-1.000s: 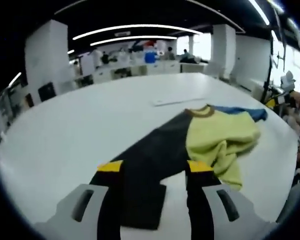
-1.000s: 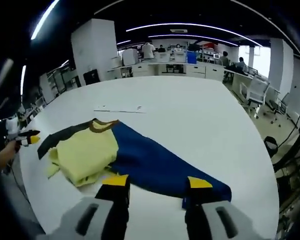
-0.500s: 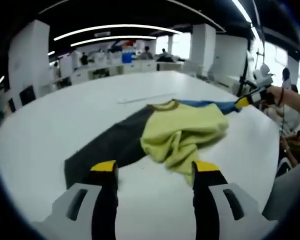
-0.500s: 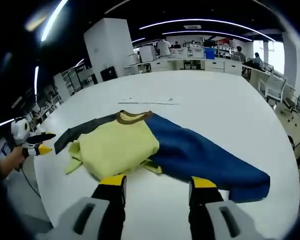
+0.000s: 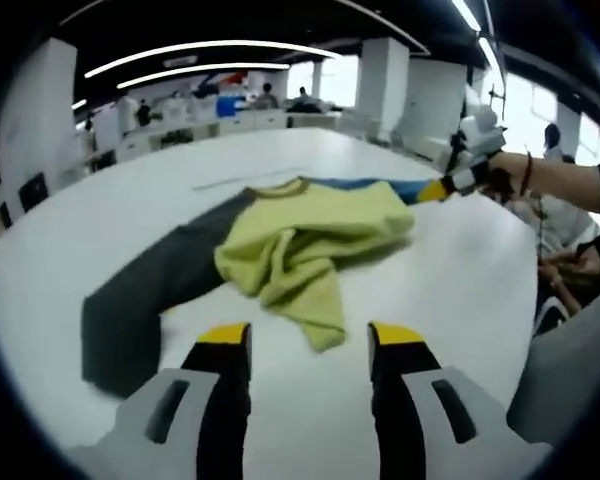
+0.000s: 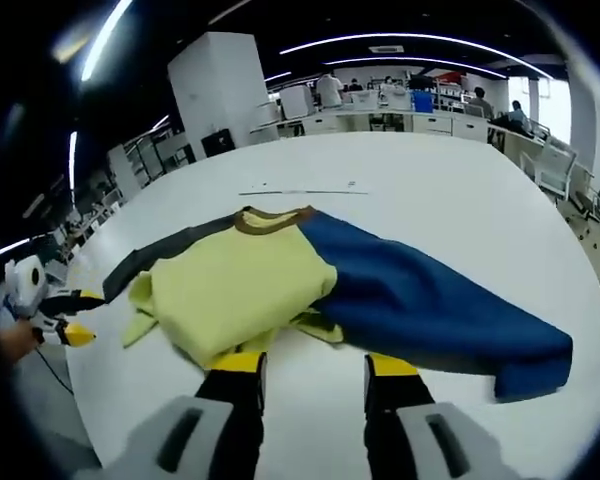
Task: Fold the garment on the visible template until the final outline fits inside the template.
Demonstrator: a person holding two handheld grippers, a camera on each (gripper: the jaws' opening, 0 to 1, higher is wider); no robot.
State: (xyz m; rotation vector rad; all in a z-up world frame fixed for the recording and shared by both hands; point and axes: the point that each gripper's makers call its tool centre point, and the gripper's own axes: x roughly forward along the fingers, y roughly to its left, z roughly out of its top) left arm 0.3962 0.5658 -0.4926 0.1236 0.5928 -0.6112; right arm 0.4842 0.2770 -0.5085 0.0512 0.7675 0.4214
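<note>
Fingers of the left gripper are standing apart over bare white surface, holding nothing, with the crumpled yellow body of the garment lying just beyond their yellow tips. Its dark grey sleeve is stretching away to the left in the left gripper view, and a blue sleeve is showing behind the yellow part. Farther right, the other gripper, held in a person's hand, is hovering near that blue sleeve's end. Fingers of the right gripper are also standing apart and empty, their tips at the near edge of the yellow cloth, with the blue sleeve spreading to the right. Beyond, office desks are standing in the background.
</note>
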